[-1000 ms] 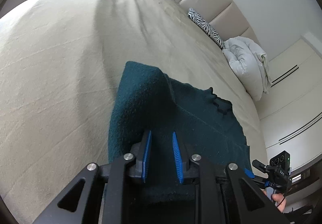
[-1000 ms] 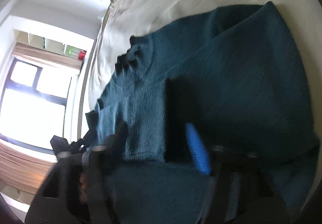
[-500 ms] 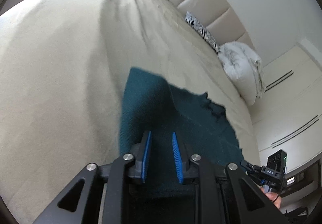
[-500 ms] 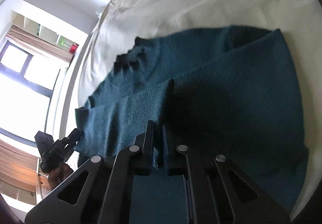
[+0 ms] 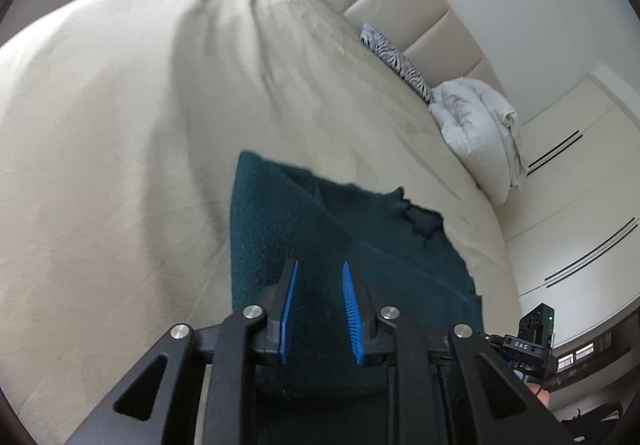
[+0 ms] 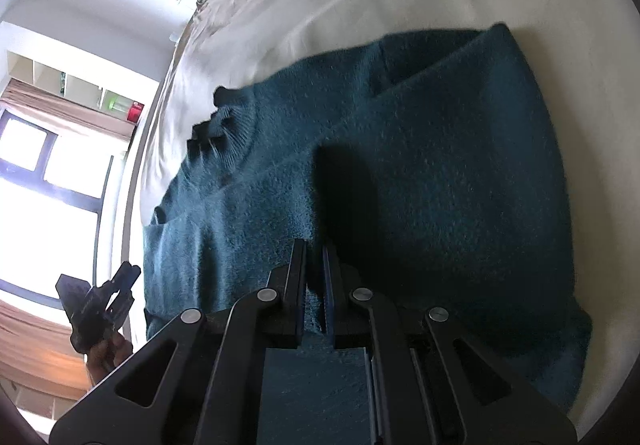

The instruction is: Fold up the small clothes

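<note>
A dark teal knit sweater (image 5: 360, 241) lies on the beige bed, partly folded, with a sleeve laid over its body. It fills the right wrist view (image 6: 420, 173) too. My left gripper (image 5: 318, 309) hovers over the sweater's near edge with its blue pads apart and nothing between them. My right gripper (image 6: 315, 285) is shut on a fold of the sweater, which shows pinched between its jaws. The left gripper also shows in the right wrist view (image 6: 96, 305) at the far left.
The beige bedspread (image 5: 120, 165) spreads wide to the left and ahead. A zebra-print pillow (image 5: 394, 59) and a white duvet bundle (image 5: 480, 125) lie by the padded headboard (image 5: 400, 5). A bright window (image 6: 44, 185) stands beyond the bed's edge.
My right gripper closed from wide open onto a fold of the sweater. My left gripper drew back and tilted up, staying open.
</note>
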A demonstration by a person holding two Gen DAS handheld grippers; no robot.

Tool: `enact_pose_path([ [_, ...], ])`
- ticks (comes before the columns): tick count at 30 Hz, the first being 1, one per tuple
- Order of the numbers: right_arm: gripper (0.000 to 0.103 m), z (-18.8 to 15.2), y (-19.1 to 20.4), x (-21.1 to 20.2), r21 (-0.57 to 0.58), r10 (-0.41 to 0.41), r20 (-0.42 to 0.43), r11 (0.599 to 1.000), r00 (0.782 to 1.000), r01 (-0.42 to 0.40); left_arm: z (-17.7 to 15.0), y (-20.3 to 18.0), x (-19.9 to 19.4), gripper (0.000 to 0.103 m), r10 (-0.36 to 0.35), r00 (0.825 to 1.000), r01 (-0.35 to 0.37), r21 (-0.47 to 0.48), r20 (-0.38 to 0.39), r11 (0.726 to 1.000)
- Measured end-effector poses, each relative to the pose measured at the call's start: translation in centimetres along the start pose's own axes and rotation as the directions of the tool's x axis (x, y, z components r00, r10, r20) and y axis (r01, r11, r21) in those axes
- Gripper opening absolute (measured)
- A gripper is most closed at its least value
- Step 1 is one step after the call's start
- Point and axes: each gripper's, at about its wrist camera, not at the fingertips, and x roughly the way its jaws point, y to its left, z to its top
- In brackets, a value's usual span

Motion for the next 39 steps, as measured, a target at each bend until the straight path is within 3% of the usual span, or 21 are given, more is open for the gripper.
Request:
enact_pose_path([
  [2,0.008,-0.1,-0.6,0.1,0.034,0.039,-0.003,0.999,0.999,-0.039,0.0,1.1,1.3,0.022,0.023,0.999,-0.024,-0.021,-0.024,1.000],
  [4,0.010,-0.1,-1.7,0.0,0.098,0.099,-0.006,0.990,0.995,-0.098,0.0,2.3,2.0,0.008,0.041,0.999,-0.041,-0.029,-0.024,0.999],
  [6,0.016,-0.2,-2.3,-0.4,0.116,0.117,0.008,0.986,0.993,-0.117,0.0,3.2,2.0,0.004,0.021,0.999,-0.022,-0.048,-0.024,0.999],
  [8,0.027,-0.4,-2.6,-1.4,0.105,0.145,0.043,0.983,0.989,-0.149,0.3,3.4,1.9,0.004,0.020,0.999,-0.021,-0.039,-0.026,0.999],
  [10,0.055,-0.6,-2.7,-2.2,0.111,0.167,0.075,0.978,0.983,-0.175,0.9,3.2,1.9,0.004,0.033,0.999,-0.034,-0.034,-0.025,0.999],
  [11,0.059,-0.8,-2.7,-2.8,0.116,0.183,0.106,0.974,0.977,-0.195,1.4,2.9,1.8,0.006,0.034,0.999,-0.034,-0.033,-0.017,0.999],
  [14,0.060,-0.9,-1.7,-3.9,0.084,0.213,0.137,0.971,0.967,-0.225,2.9,2.0,1.9,0.024,0.021,1.000,-0.021,-0.026,0.017,0.999],
  [18,0.060,-0.7,0.4,-3.1,0.021,0.293,0.084,0.955,0.952,-0.296,4.4,1.8,4.3,0.028,-0.012,1.000,0.011,-0.012,-0.022,1.000],
  [19,0.060,-0.7,0.7,-2.6,0.015,0.300,0.067,0.953,0.952,-0.302,4.5,2.3,5.5,0.028,-0.024,0.998,0.023,-0.023,-0.051,0.999],
  [21,0.060,-0.6,1.2,-1.2,0.016,0.308,0.041,0.951,0.950,-0.309,4.4,2.8,5.8,0.021,-0.027,0.999,0.026,-0.014,-0.043,1.000],
  [23,0.060,-0.4,0.8,0.3,0.038,0.310,0.029,0.950,0.950,-0.311,4.3,3.1,5.6,0.021,-0.052,0.998,0.051,-0.014,-0.041,0.999],
  [28,0.056,-0.7,-1.1,1.0,0.083,0.373,0.045,0.923,0.927,-0.375,3.4,2.9,3.9,0.021,-0.053,0.997,0.053,0.009,-0.057,0.999],
  [32,0.057,-1.3,-0.9,0.0,0.062,0.341,0.038,0.937,0.939,-0.343,1.0,2.1,1.6,0.025,-0.073,0.994,0.077,0.047,-0.082,0.996],
  [39,0.058,-3.0,-1.0,-1.3,0.073,0.318,0.025,0.945,0.948,-0.319,-3.3,0.5,-1.7,0.026,0.017,0.995,0.003,0.191,-0.101,0.982],
])
